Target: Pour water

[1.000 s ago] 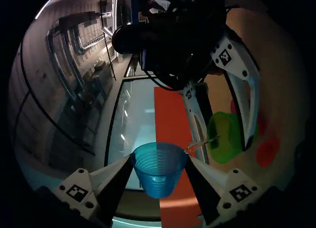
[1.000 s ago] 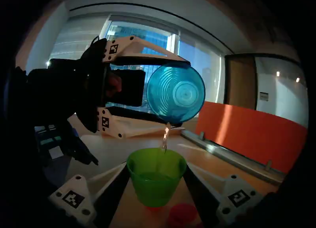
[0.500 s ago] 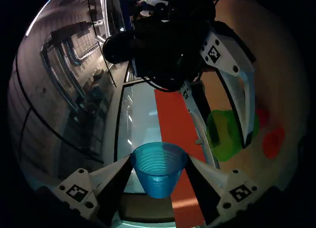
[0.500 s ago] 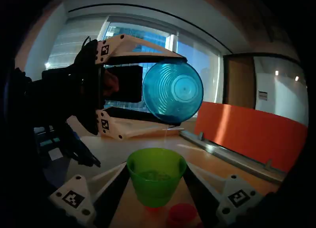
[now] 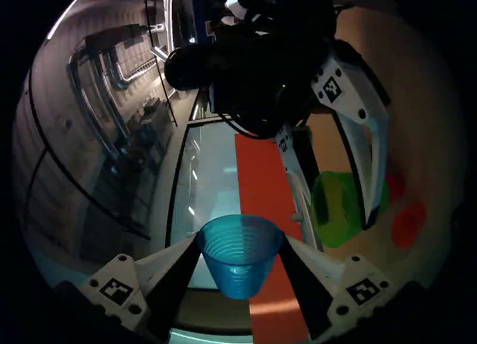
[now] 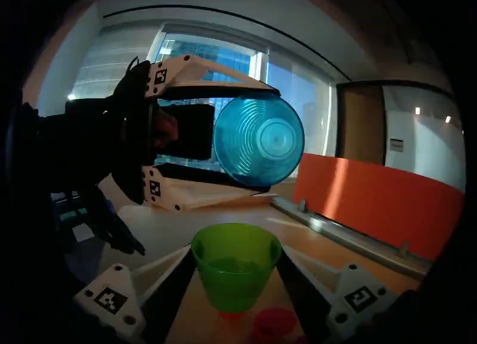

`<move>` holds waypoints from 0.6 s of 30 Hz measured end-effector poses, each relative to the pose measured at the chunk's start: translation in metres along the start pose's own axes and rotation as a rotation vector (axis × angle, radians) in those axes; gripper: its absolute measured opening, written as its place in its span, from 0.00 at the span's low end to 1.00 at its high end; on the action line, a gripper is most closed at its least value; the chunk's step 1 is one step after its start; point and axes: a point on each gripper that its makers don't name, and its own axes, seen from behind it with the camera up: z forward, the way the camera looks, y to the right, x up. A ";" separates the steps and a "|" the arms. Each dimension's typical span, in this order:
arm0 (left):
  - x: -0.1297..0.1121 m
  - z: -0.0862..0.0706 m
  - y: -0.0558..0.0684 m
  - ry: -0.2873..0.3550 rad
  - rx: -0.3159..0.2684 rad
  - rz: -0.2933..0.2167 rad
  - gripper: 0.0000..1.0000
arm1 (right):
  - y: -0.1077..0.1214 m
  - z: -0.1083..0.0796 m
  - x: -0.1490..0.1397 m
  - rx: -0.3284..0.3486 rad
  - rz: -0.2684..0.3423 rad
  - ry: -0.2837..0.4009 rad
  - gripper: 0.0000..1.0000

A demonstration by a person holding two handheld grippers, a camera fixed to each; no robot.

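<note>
Left gripper (image 5: 239,244) clamps a tipped ribbed blue cup (image 6: 258,140); right gripper (image 6: 235,256) clamps green cup (image 6: 234,278).

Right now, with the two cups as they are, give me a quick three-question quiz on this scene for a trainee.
1. True or false: the blue cup is tipped on its side, higher than the green cup.
2. The right tongs are shut on: A the green cup, B the blue cup, C nothing.
3. Fill in: the blue cup is held by the ___ tongs.

Key: 1 true; 2 A; 3 the left tongs.
</note>
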 end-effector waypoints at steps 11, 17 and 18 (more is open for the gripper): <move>-0.026 0.008 -0.008 -0.024 0.011 -0.355 0.89 | 0.002 -0.003 0.003 -0.012 -0.002 0.008 0.90; -0.047 0.008 -0.002 -0.044 -0.003 -0.610 0.89 | 0.005 -0.006 0.007 -0.021 -0.002 0.013 0.90; -0.050 0.008 -0.001 -0.048 -0.005 -0.650 0.88 | 0.006 -0.006 0.007 -0.022 -0.001 0.014 0.90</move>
